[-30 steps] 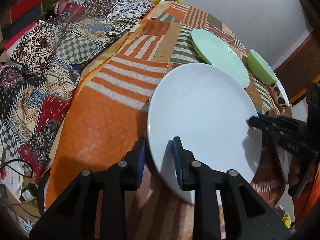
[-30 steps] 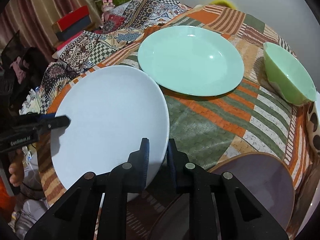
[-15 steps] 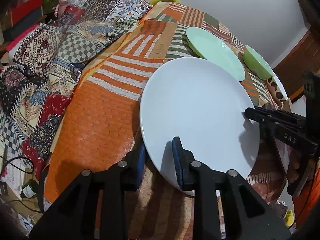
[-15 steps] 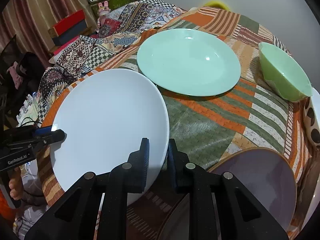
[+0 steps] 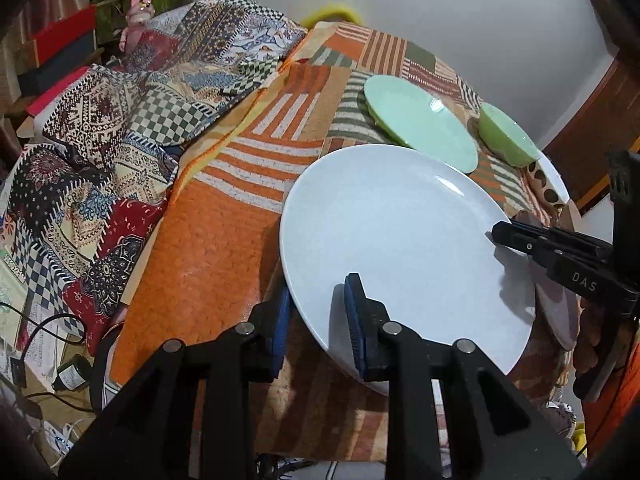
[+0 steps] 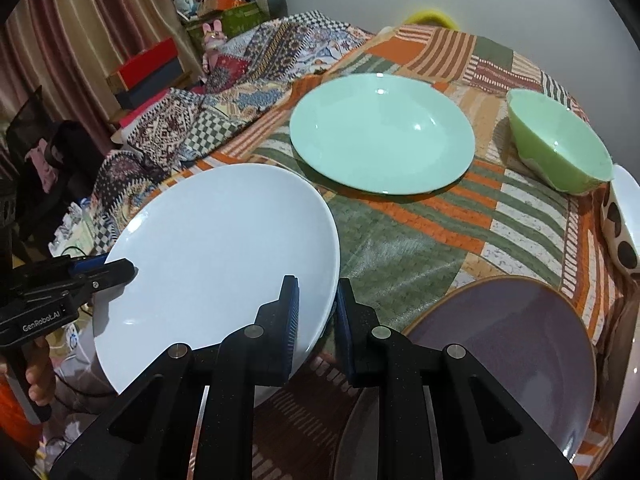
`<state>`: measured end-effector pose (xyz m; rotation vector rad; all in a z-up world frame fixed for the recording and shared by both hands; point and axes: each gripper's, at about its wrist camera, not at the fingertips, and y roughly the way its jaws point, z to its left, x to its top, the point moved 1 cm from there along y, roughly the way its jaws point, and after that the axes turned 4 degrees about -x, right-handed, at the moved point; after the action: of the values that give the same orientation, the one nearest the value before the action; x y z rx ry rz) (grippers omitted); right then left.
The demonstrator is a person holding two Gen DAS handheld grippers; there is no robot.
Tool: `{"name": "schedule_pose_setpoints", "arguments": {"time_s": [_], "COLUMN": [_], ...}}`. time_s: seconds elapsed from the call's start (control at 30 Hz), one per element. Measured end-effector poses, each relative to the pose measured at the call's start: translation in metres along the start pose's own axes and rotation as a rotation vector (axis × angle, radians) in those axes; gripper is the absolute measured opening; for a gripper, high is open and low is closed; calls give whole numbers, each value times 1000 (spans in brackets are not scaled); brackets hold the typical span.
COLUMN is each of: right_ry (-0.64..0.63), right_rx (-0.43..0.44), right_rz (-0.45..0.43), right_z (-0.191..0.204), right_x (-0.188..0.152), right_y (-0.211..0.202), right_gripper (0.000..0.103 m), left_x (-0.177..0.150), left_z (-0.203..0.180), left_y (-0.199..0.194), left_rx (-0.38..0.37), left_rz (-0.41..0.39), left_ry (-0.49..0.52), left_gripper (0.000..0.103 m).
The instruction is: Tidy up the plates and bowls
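The left gripper (image 5: 318, 320) is closed on the near rim of the white plate (image 5: 400, 240); one blue pad lies on the top face and the other is under the rim. The right gripper (image 6: 318, 310) is closed on the opposite rim of the same plate (image 6: 212, 256), also with one pad above and one below. The plate is held between the two grippers, tilted, and its lower edge is above the patchwork tablecloth (image 6: 400, 240). In the left wrist view the right gripper comes in from the right side, and the letters "DAS" can be read on its black body. In the right wrist view the left gripper comes in from the left side with the writing "GenRobot.AI", and a hand (image 6: 38, 380) holds its handle.

Just to the right of the right gripper lies a purple plate (image 6: 508, 348) with a brown edge, close to the near table edge. Between it and the white plate a green and orange strip of cloth is free. Ahead of the right gripper, further away, a mint green plate (image 6: 382, 132) lies flat, well apart from the white plate's rim. To its right stands a green bowl (image 6: 560, 144), and beside that, at the right table edge, a white bowl with dark spots (image 6: 620, 228). To the left of the left gripper a wide orange part of the cloth is bare as far as the table edge
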<state>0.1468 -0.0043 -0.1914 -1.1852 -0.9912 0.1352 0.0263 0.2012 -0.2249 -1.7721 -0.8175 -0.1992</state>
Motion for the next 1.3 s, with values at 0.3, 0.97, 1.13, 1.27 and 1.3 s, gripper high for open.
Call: {"name": "schedule_pose_setpoints", "arguments": {"time_s": [0.3, 0.97, 1.13, 1.27, 1.3], "right_ry": [19, 147, 182, 222, 230], "right_rx": [-7, -72, -99, -118, -122], "right_rz": [-68, -199, -215, -214, -213], "right_z": [-6, -59, -74, -88, -90], "right_x": [-6, -39, -53, -66, -69], "right_y": [-29, -101, -114, -120, -121], "right_gripper": [17, 17, 17, 17, 17], "left_x": [7, 15, 17, 15, 14], "left_z": [-24, -118, -139, -155, -159], "left_y": [-29, -45, -39, -31, -30], "left_rx": [-4, -80, -105, -120, -121], "left_rz": [-78, -140, -122, -104, -102], "left_ry": [44, 207, 247, 280, 286], "left_gripper": [26, 26, 26, 26, 26]}}
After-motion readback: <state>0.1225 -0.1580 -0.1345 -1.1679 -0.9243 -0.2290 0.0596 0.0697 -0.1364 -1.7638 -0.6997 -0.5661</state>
